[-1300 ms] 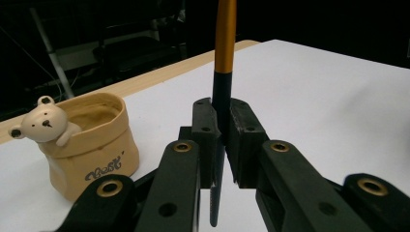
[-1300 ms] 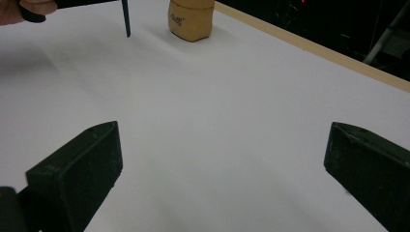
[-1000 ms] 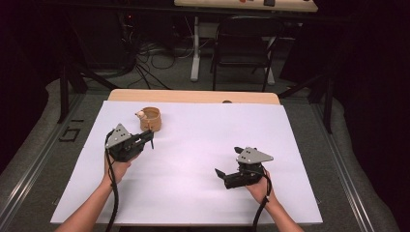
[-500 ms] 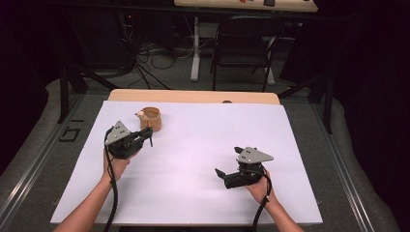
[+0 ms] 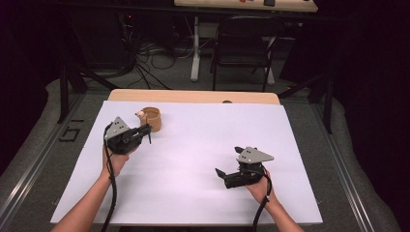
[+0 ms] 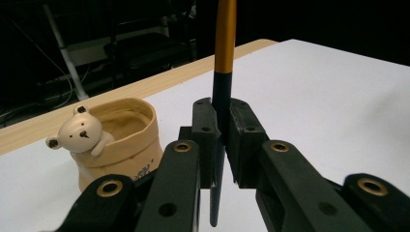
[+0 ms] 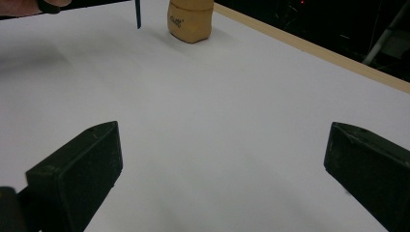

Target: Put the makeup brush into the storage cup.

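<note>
In the high view, the left claw (image 5: 146, 131) hangs over the white sheet (image 5: 193, 159) that covers the worktop (image 5: 193, 96), just in front of a tan bear cup (image 5: 151, 119) that stands near the sheet's far left corner. The claw's tips reach almost to the cup's near wall, and a thin dark pen (image 5: 149, 137) sticks down from between them. The right claw (image 5: 220, 174) sits well apart from the cup, toward the near right part of the sheet, with its tips pointing left and held in the person's right hand (image 5: 258, 186). In the left gripper view, the left claw (image 6: 220, 140) is pressed together on the pen (image 6: 223, 58), which stands upright between the pads (image 6: 205, 130); its upper barrel is gold, its lower part dark, and its tip points down toward the sheet (image 6: 314, 96). The cup (image 6: 116, 140) stands just left of the claw, open side up, with a small bear figure (image 6: 80, 133) leaning over its rim. In the right gripper view, the right claw (image 7: 222, 159) stands wide apart with only bare sheet (image 7: 217, 111) between its two black pads (image 7: 82, 169). Far beyond them stands the cup (image 7: 190, 19), and the pen's (image 7: 138, 12) dark tip hangs just left of it.
</note>
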A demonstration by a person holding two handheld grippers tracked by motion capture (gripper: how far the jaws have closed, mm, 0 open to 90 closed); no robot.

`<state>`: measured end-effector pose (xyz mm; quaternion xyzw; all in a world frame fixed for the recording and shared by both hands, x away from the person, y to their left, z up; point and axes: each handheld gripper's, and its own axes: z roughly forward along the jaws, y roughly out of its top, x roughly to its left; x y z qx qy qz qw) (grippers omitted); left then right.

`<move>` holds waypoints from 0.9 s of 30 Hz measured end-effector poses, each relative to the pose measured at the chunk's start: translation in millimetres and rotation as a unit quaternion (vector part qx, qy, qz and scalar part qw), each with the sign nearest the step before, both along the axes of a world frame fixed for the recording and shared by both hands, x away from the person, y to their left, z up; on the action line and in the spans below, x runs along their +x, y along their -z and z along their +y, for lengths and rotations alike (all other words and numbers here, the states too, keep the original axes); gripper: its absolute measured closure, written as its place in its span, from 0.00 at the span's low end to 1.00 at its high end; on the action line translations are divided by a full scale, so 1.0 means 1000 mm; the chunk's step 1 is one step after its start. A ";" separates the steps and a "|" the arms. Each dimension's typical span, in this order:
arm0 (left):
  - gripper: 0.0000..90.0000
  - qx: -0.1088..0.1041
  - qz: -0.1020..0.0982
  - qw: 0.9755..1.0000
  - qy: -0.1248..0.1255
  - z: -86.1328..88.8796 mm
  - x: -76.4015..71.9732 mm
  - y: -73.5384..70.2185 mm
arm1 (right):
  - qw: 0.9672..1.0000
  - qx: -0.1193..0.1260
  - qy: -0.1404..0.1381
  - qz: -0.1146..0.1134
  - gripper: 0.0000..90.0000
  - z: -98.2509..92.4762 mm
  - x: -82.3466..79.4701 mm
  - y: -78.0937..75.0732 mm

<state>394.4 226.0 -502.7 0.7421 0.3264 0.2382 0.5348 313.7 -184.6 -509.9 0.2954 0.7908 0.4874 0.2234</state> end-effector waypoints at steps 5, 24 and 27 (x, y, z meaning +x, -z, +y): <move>0.92 0.003 0.005 1.000 -0.001 0.001 0.005 -0.001 | 1.000 0.001 -0.001 0.000 0.00 0.000 0.000 0.000; 0.92 0.004 0.012 1.000 -0.002 -0.002 0.025 -0.003 | 1.000 0.003 0.002 0.001 0.00 0.000 0.000 0.000; 0.92 0.007 0.010 1.000 -0.004 -0.004 0.029 -0.005 | 1.000 0.003 0.001 0.002 0.00 0.000 0.000 0.000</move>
